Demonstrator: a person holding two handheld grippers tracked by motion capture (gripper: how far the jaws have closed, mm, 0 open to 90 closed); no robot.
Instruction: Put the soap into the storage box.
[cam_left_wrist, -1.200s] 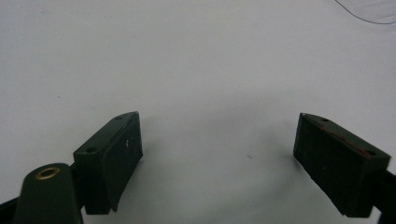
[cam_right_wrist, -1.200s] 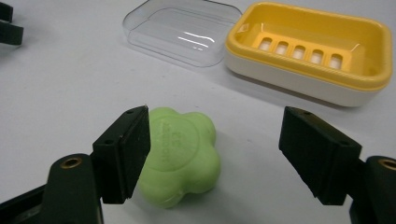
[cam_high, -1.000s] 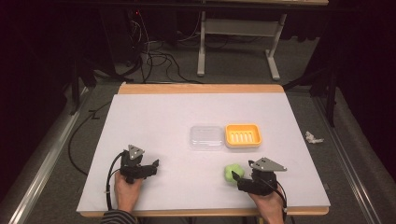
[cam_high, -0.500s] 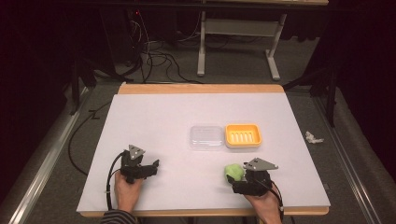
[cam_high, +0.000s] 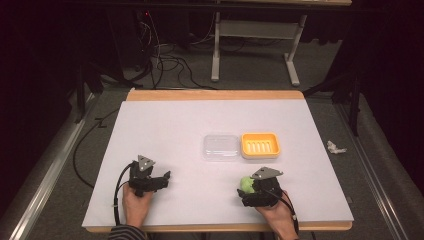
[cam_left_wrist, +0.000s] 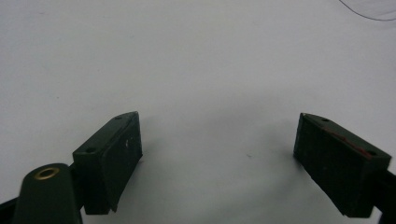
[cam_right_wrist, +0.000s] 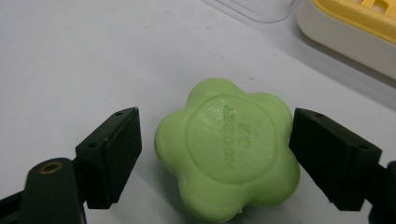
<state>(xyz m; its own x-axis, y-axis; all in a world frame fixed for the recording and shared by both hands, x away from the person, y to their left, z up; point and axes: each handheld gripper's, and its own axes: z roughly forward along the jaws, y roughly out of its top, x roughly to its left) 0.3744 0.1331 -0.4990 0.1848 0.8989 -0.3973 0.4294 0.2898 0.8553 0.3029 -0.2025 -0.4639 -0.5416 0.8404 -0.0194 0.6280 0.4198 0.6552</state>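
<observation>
Pale green flower-shaped soap bar lies flat on the white table, near the yellow soap dish. Right gripper has just been opening; jaws straddle the bar, wide, apparently not pressing. Soap likely rigid, light, slippery: grip across opposite lobes.

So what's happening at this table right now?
A person holds a gripper in each hand over a white table. The right gripper has just been opening its jaws around a green flower-shaped soap, which lies on the table between them. A yellow soap dish and clear lid sit beyond. The left gripper rests open, holding nothing.
</observation>
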